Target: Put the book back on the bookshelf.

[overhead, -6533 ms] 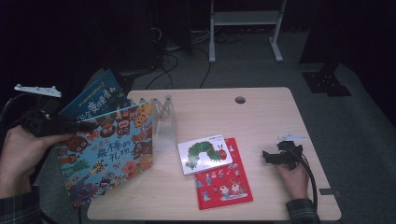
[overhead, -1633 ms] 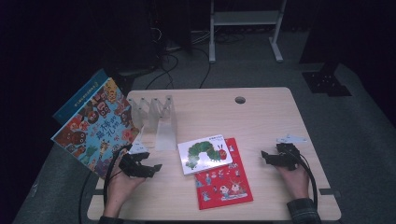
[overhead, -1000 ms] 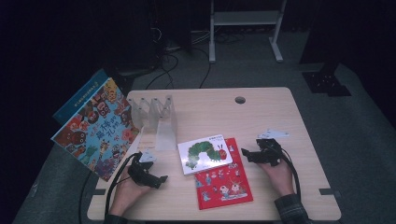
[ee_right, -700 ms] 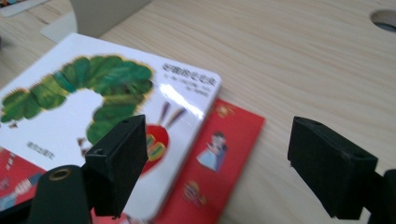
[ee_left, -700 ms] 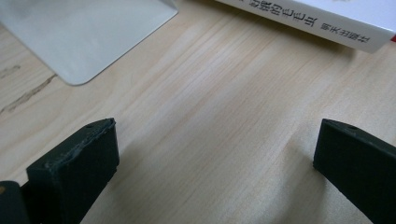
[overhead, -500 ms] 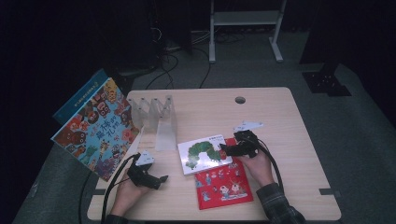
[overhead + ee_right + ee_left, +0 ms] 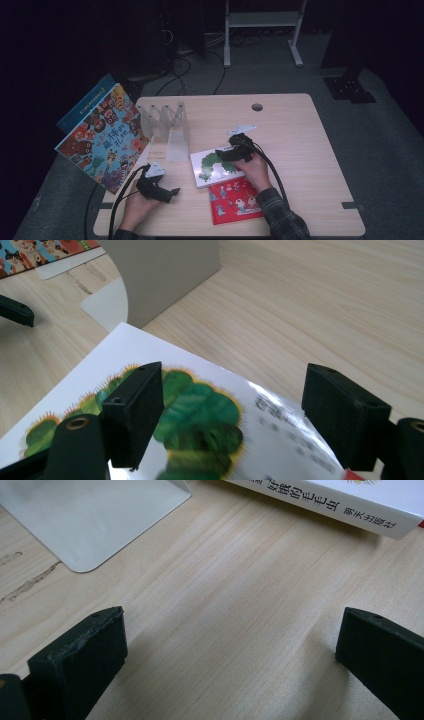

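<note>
A white book with a green caterpillar (image 7: 216,168) lies flat at the table's middle, overlapping a red book (image 7: 235,201) nearer the person. My right gripper (image 7: 223,153) hovers just over the white book (image 7: 200,425), jaws open. They have just been closing a little, with nothing pressed between them. My left gripper (image 7: 171,192) rests low at the front left, open, with bare wood between its fingers (image 7: 80,655). The white book's spine (image 7: 345,510) lies a short way ahead of it.
A clear divider rack (image 7: 167,122) stands at the table's back left on a pale base plate (image 7: 90,515). A colourful picture book (image 7: 102,137) and a blue book (image 7: 80,107) lean against its left end, overhanging the table edge. A cable hole (image 7: 257,107) sits at the back.
My right gripper has moved left from the table's right side to above the white book. The left gripper has stayed put at the front left.
</note>
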Available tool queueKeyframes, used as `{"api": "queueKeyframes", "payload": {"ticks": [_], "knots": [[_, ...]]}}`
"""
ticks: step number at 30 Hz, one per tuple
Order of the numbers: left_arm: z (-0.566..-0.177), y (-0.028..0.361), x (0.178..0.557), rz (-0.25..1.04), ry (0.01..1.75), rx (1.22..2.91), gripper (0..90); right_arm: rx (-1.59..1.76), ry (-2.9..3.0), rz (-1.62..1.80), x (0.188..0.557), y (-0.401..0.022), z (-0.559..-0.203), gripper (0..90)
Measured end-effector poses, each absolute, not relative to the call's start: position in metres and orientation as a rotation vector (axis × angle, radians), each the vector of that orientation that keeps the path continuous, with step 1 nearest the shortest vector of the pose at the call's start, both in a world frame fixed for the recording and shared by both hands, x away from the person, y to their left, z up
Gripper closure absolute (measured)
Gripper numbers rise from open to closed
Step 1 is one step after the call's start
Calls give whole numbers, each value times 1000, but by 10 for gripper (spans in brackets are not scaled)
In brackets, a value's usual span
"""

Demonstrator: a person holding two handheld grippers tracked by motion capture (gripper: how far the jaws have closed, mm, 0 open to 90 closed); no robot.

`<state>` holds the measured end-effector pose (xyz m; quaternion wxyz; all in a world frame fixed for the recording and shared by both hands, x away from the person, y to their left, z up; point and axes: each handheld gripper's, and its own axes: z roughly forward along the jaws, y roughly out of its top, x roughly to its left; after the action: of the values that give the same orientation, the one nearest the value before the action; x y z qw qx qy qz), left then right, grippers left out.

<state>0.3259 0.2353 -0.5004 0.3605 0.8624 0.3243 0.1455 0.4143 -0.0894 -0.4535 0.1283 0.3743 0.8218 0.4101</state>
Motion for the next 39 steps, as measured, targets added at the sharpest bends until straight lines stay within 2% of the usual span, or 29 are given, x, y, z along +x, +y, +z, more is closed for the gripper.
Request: {"api": "queueKeyframes", "payload": {"ticks": [5, 10, 19, 39], "knots": [[-500, 235, 326, 375, 836, 2222, 0, 1051, 2431, 1189, 423, -65, -459, 272], [-501, 235, 326, 375, 837, 2220, 0, 1023, 2462, 1190, 428, -45, -463, 347], [-501, 235, 326, 375, 838, 2219, 0, 1006, 2554, 1189, 433, -26, -473, 415], [-500, 234, 326, 366, 840, 2222, 0, 901, 2630, 1225, 406, -38, -474, 418]]}}
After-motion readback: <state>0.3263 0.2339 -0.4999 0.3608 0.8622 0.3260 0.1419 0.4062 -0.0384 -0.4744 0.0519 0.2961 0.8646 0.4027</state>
